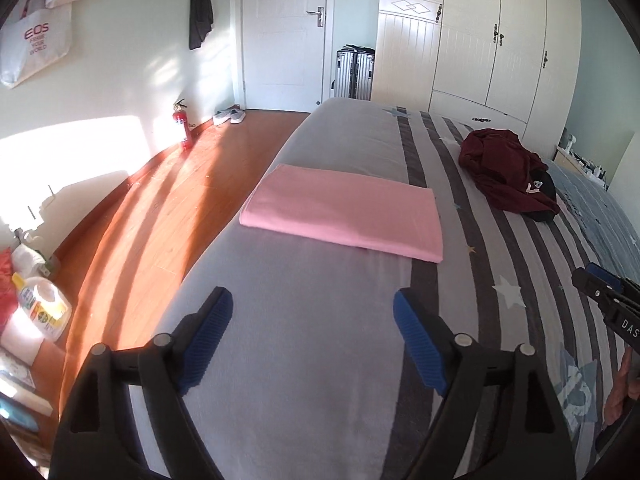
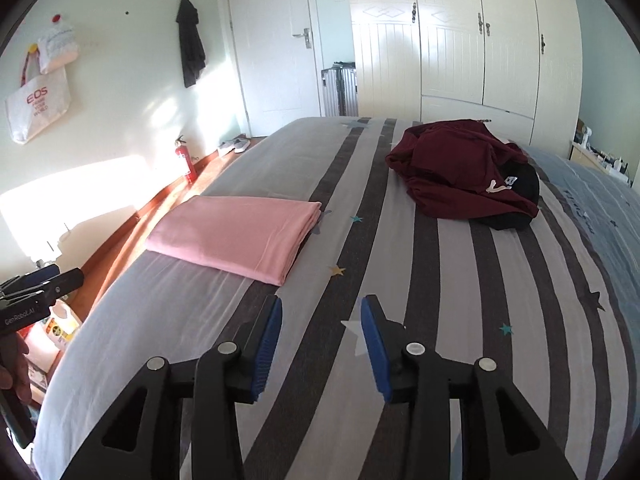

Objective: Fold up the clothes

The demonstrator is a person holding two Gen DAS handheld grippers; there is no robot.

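- The left gripper (image 1: 313,312) hangs above the plain grey part of the bed (image 1: 320,380), its jaws spread wide with nothing between them.
- The right gripper (image 2: 322,320) hangs above the striped part of the bed cover, its jaws partly apart and empty; only the star-printed stripes show through the gap.
- Neither gripper touches any cloth.
- A pink cloth (image 1: 344,214), folded into a neat flat rectangle, lies on the grey strip near the bed's left edge, ahead of both grippers and apart from them.
- A dark red garment (image 2: 460,170) lies crumpled in a heap farther along the bed, to the right of the pink cloth and well apart from it.
- A black garment (image 2: 516,196) with a small white print lies partly under the red heap, touching it on its right side.
- A red fire extinguisher (image 1: 181,126) stands on the wooden floor (image 1: 160,216) against the wall, left of the bed.
- A white tote bag (image 1: 34,46) and a dark garment (image 1: 200,4) hang on that wall.
- A silver suitcase (image 1: 354,74) stands between the white door (image 1: 284,32) and the wardrobe (image 1: 480,40) beyond the bed.
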